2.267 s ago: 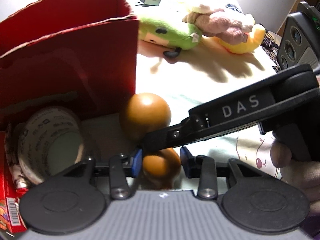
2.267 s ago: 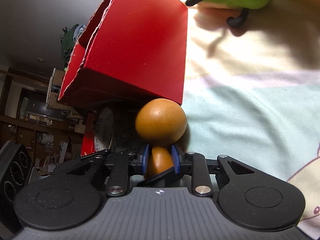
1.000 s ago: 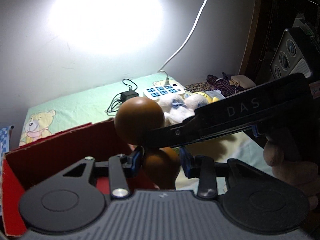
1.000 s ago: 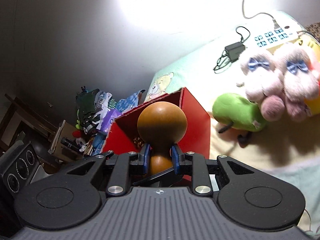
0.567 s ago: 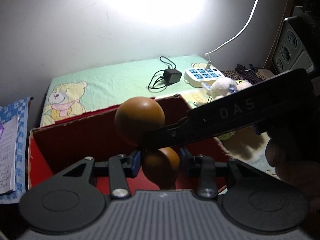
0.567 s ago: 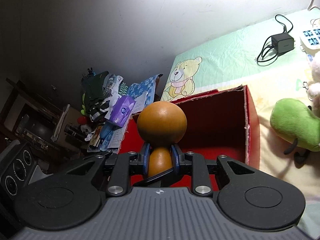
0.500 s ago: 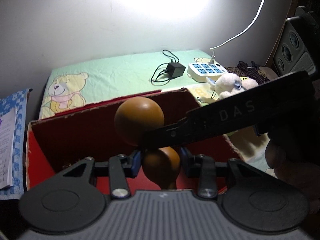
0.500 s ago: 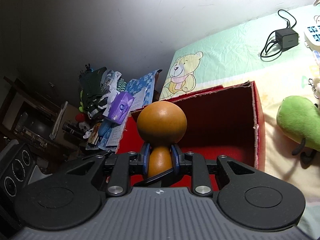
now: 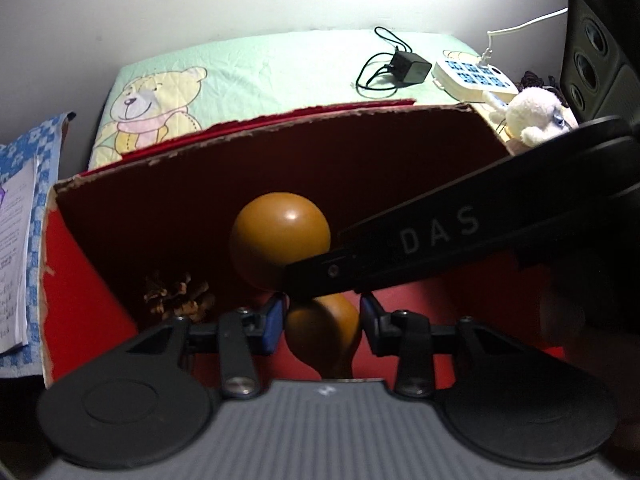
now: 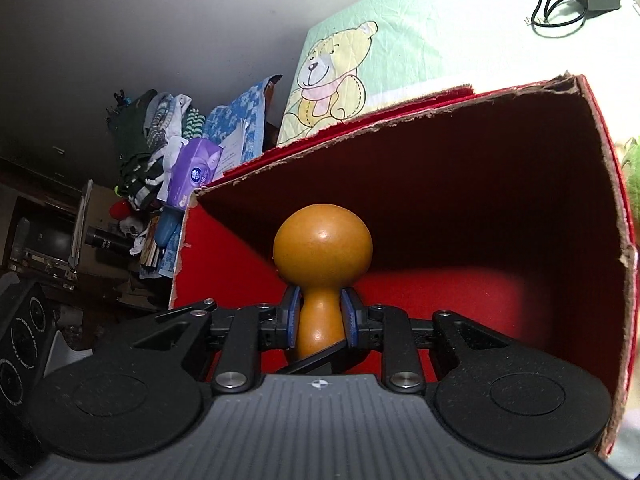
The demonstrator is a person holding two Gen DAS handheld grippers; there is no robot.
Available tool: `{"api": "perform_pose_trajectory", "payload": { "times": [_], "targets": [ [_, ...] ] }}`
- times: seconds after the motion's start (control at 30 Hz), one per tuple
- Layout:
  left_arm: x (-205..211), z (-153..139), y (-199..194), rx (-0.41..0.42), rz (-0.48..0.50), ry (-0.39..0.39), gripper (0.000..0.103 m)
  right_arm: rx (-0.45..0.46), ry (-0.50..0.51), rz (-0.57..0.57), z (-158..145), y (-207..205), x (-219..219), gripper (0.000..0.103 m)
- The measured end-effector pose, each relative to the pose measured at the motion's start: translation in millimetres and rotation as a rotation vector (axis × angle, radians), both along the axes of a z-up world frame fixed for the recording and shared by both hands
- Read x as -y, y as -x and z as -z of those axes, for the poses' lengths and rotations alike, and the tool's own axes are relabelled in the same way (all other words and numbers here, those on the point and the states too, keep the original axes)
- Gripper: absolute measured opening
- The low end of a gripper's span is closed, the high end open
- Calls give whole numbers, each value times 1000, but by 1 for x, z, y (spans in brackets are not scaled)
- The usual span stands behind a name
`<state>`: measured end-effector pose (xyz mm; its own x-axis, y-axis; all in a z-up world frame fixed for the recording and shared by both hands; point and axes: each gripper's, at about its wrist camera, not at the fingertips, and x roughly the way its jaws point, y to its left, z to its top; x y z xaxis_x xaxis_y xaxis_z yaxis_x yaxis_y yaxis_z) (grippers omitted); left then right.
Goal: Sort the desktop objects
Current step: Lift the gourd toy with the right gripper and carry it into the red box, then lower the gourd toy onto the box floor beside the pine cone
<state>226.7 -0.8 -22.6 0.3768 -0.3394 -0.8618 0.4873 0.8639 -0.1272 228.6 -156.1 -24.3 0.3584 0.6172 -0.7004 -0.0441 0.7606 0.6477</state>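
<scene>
While right gripper (image 10: 319, 322) clenched on gourd (image 10: 322, 248) neck above red box (image 10: 472, 300): lower deep, then release; left gripper (image 9: 322, 322) jaws parted, clear of gourd.

A: Backdrop? Plain white wall (image 9: 200, 4), hard bright light hitting its top right, falling off to grey on the left.

B: Surface under it all?

A: Pale green sheet (image 9: 280, 68) with a teddy bear print (image 9: 150, 114) (same bear shows in the right wrist view). Black charger (image 9: 412, 67) with coiled cable and a white power strip (image 9: 472, 80) lie on it near the wall.

B: Left side?

A: Dark. Clothes pile (image 10: 152, 140), purple tissue pack (image 10: 196, 174), blue checked cloth (image 10: 240, 120), and cluttered shelving (image 10: 44, 240) below.
</scene>
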Motion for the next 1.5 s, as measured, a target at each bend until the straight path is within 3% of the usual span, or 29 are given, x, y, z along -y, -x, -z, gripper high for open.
{"api": "perform_pose_trajectory", "payload": {
  "times": [0.27,0.43,0.73,0.93,1.1,1.23,1.4,1.5],
  "targets": [
    [2,14,-14,-78,-27,-75,38,-49,45,-15,12,-10,-9,17],
    [0,17,-21,-134,-28,-60,39,-65,82,-10,18,-11,-10,16],
    [5,21,-24,-150,-14,-69,39,-75,85,48,24,-8,0,17],
    [7,20,-20,-147,47,-52,40,-61,101,91,23,-7,3,17],
    [4,19,-19,-138,32,-50,50,-57,98,89,25,-10,3,17],
    [3,18,-18,-124,17,-64,51,-37,106,80,23,-11,0,18],
    [-1,15,-18,-114,-12,-58,62,-19,142,69,20,-11,-6,22],
    [-3,14,-16,-102,-24,-58,62,-18,144,80,21,-11,-5,27]
  ]
}}
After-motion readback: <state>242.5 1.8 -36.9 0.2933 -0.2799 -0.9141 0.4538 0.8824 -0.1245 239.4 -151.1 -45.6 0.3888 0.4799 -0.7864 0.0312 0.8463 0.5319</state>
